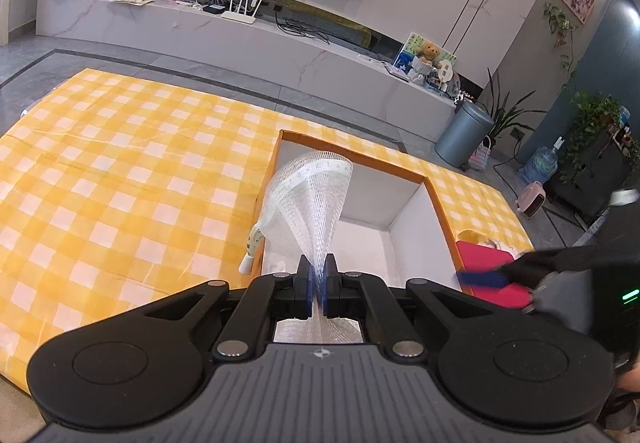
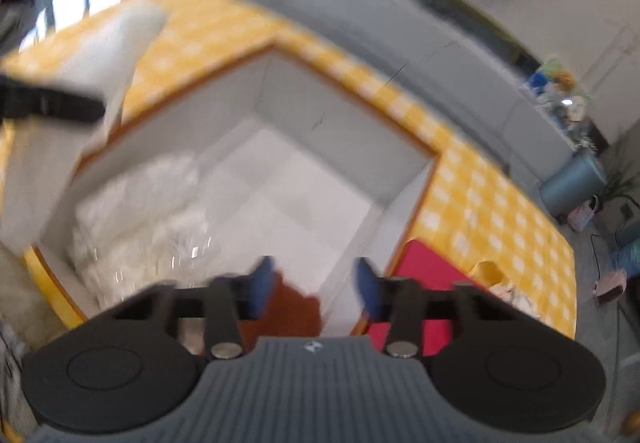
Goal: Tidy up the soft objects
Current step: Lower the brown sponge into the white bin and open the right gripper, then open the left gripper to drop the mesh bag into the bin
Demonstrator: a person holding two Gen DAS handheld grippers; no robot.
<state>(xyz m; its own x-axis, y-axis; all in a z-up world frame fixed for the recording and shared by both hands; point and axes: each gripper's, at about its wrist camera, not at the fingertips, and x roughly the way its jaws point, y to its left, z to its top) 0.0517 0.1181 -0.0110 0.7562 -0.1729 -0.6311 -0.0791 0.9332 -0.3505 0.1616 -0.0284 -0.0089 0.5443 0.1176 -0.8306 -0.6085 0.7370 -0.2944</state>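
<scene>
Nearest, left gripper [image 1: 319, 275] clenched on a white mesh net bag [image 1: 314, 195], pinched at its gathered neck. Fans upward toward 12 o'clock, over the orange-rimmed box [image 1: 440, 203]. Likely feather-light, limp, prone to snagging; best held by that bunched end. Translucent, open-weave, a tag dangling at 10 o'clock. Right gripper [image 2: 314, 283] released, pads apart, above the box near a red cloth [image 2: 424, 263].

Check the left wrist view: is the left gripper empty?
No. The left gripper is shut on white mesh, which fans out above the box.
</scene>
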